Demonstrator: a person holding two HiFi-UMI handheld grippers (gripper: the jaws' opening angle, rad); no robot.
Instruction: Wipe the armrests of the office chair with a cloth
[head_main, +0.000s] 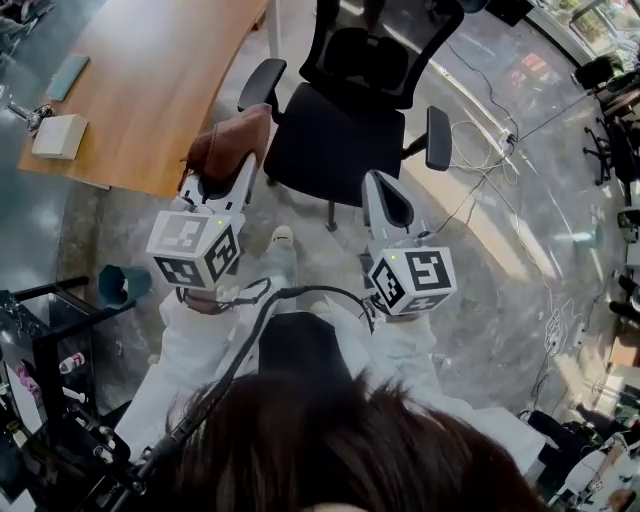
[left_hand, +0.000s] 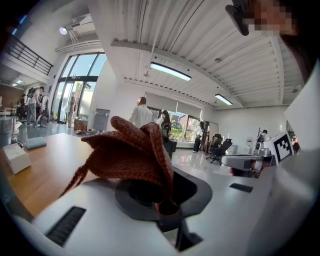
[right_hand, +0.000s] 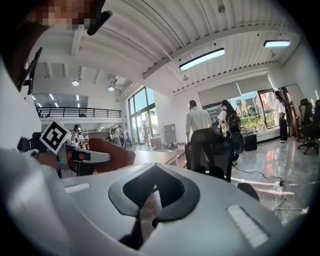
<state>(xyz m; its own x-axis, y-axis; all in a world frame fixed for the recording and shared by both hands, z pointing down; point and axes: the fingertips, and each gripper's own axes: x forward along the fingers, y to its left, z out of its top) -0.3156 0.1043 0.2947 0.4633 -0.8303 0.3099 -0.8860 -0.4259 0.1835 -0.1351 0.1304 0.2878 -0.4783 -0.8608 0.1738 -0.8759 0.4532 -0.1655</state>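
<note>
left gripper has its jaws clamped on a rust-brown knitted cloth. the cloth bunches up out of the jaws, with a loose fringe hanging off one side. in the head view the cloth hangs over the edge of the curved wooden desk, close to the near-desk black armrest of the black mesh-back office chair. cannot tell if cloth and armrest touch.

right gripper has its jaws pressed together at the tips with nothing between them. it is held in front of the chair seat, toward the other black armrest and apart from it. both grippers point at the chair, with the marker cubes toward the person and white sleeves behind them.

the chair stands just beside the desk, backrest away from the person. on the desk's far corner are a white flat box and a teal flat pad. a teal cup-like thing sits on the grey polished floor by a black rack. white cables run across the floor behind the chair. both gripper views show people standing far off near big windows.
</note>
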